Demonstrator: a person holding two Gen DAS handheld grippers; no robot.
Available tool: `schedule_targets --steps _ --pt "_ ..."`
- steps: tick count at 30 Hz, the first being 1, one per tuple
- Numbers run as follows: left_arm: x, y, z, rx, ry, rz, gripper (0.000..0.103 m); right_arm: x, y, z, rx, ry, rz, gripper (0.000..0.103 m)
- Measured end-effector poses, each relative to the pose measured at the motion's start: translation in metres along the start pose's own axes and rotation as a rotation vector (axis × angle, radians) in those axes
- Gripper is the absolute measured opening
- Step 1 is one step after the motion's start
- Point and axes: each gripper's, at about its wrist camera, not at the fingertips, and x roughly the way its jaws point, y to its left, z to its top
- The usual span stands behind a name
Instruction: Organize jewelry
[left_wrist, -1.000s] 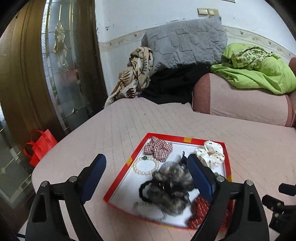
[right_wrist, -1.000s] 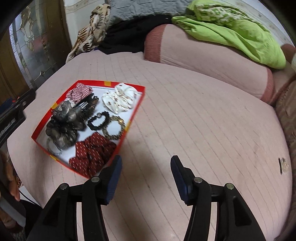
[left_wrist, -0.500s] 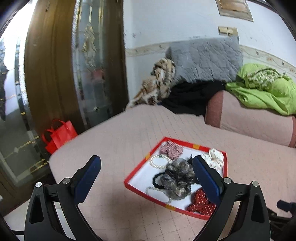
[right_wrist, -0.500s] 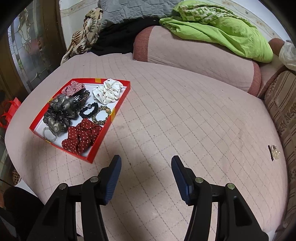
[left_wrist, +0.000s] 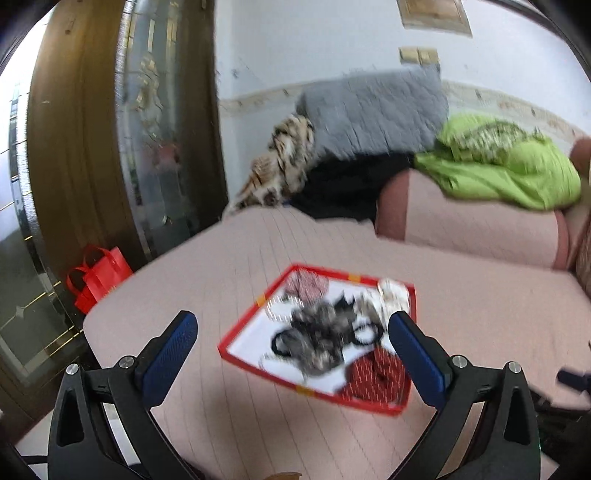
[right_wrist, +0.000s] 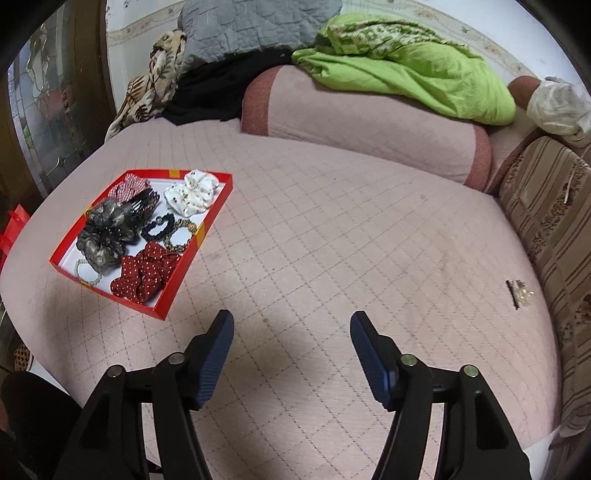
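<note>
A red tray (right_wrist: 192, 258) with a white floor lies near the bed's (right_wrist: 332, 229) left edge, crowded with scrunchies, bracelets and a dark hair claw. Left gripper (left_wrist: 291, 332) and right gripper (right_wrist: 291, 325): jaws have just been opening, wide, nothing between them.

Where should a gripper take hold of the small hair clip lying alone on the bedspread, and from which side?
Grip the small hair clip across its narrow width, coming from above. It lies flat and alone on the bedspread, its long dark bar clear on both sides. Detail is too small to say more.
</note>
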Motion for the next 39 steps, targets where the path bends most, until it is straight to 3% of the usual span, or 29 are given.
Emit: schedule_targets --steps 7,22,39 --pt "0.011 -0.013 -0.019 0.023 0.089 -0.046 0.103 -0.009 0.001 -0.002 -0.002 -0.020 -0.005 0.073" --pt "0.026 -0.035 -0.041 0.094 0.203 -0.126 0.103 -0.005 0.005 -0.005 -0.004 -0.005 -0.017 0.075" --pt "0.039 -0.040 -0.055 0.112 0.271 -0.149 0.103 0.006 0.007 -0.010 -0.004 0.030 -0.005 0.076"
